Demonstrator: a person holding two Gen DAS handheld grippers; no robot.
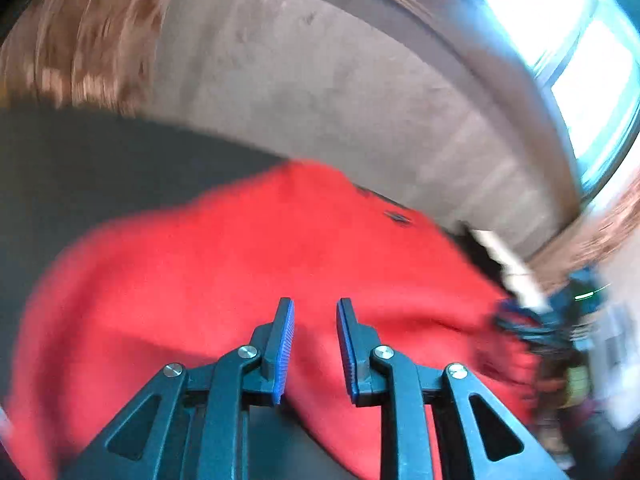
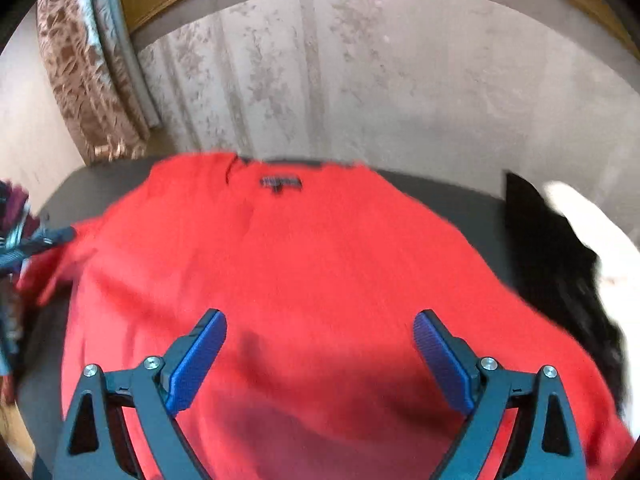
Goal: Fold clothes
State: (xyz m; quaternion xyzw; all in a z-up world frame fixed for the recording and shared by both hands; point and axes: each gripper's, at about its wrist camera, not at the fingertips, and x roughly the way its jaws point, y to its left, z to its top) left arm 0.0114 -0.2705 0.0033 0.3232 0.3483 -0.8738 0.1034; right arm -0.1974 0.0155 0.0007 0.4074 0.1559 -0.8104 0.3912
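Red garment [image 2: 320, 272] spread on the dark bench [image 2: 460, 200], collar at the far edge; left gripper [image 1: 315, 312] jaws slightly apart, right gripper [image 2: 320, 340] jaws wide — both empty above the cloth; next move, judged: grasp an edge for 1 fold

One red knitted garment [image 2: 320, 280] with one small dark label [image 2: 281, 182] at its neck lies under both hand-held grippers. One dark grey tabletop [image 2: 460, 200] carries it. There are two hand-held grippers, the left hand-held gripper [image 1: 315, 344] and the right hand-held gripper [image 2: 320, 356], and each has two blue ribbed pads [image 2: 196, 360]. To the right of the right hand-held gripper there is one black cloth [image 2: 552, 264] and one white cloth [image 2: 600, 232].
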